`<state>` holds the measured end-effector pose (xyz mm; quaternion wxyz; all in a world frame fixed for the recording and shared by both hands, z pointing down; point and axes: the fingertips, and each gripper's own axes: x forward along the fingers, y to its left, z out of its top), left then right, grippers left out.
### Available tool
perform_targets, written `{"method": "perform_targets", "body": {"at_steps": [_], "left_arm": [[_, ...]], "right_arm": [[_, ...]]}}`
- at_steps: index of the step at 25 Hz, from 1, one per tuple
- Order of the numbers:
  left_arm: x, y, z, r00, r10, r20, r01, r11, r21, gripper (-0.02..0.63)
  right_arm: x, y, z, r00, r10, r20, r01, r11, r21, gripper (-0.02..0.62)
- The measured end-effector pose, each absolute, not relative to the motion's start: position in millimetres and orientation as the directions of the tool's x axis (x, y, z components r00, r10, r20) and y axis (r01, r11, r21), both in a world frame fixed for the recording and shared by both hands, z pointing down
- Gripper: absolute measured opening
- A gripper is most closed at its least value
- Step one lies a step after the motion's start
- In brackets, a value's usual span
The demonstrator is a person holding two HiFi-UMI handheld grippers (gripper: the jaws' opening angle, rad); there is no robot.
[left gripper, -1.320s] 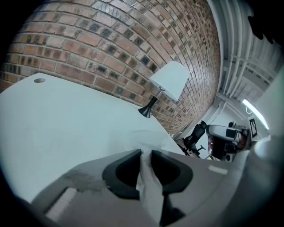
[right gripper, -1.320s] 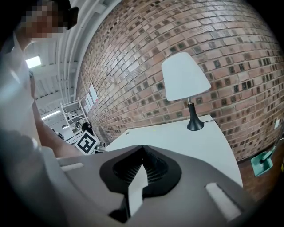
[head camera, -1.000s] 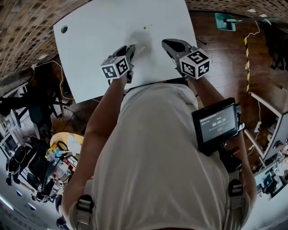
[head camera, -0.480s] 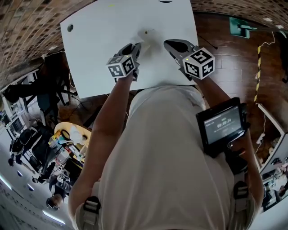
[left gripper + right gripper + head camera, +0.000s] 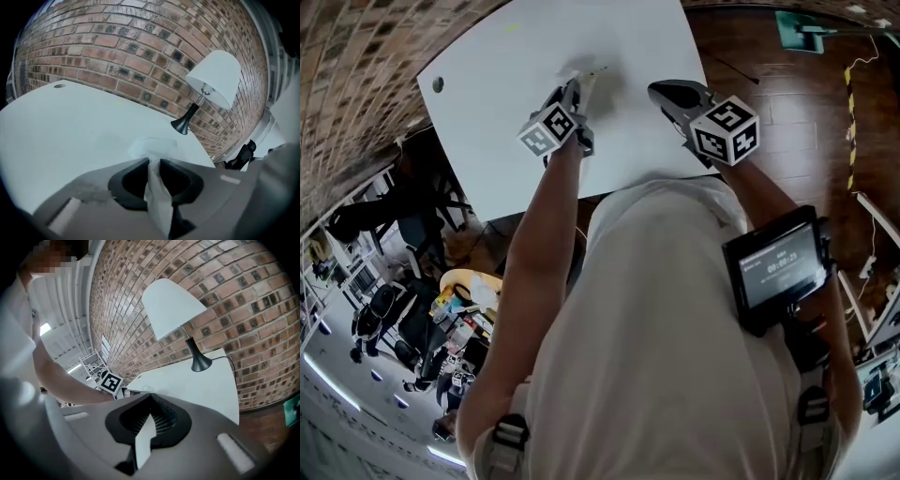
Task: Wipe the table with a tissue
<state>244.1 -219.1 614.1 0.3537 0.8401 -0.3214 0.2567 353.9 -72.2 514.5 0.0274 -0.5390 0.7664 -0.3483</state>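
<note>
A white tissue (image 5: 592, 77) is pinched in my left gripper (image 5: 575, 91), which is shut on it. The gripper slants down and presses the tissue's loose end flat on the white table (image 5: 506, 56). In the left gripper view the tissue (image 5: 154, 161) runs up between the dark pads and spreads out on the tabletop just past them. My right gripper (image 5: 664, 92) hovers over the table to the right of the left one. It is shut with nothing in it, and its tips meet (image 5: 150, 397) in the right gripper view.
A white-shaded lamp (image 5: 211, 79) on a black stem stands at the table's far right end, by the brick wall (image 5: 140, 37); the right gripper view shows the lamp (image 5: 173, 310) too. A round cable hole (image 5: 438, 84) sits at the table's left end. Wooden floor (image 5: 769, 94) lies right of the table.
My left gripper has slid the tissue across the tabletop, away from the near edge, and has rolled a little. The right gripper has shifted slightly and stays shut.
</note>
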Motion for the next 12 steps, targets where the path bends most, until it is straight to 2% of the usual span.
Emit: {"method": "perform_targets", "body": {"at_steps": [6, 12], "left_arm": [[246.3, -224.8, 627.1, 0.535, -0.429, 0.728, -0.791, -0.558, 0.252, 0.081], [242.2, -228.1, 628.0, 0.495, -0.484, 0.721, -0.836, -0.490, 0.246, 0.080]], "right_arm": [[373.6, -58.5, 513.2, -0.385, -0.864, 0.326, -0.806, 0.142, -0.574, 0.006], [383.2, -52.1, 513.3, -0.357, -0.879, 0.316, -0.803, 0.116, -0.585, 0.006]]}}
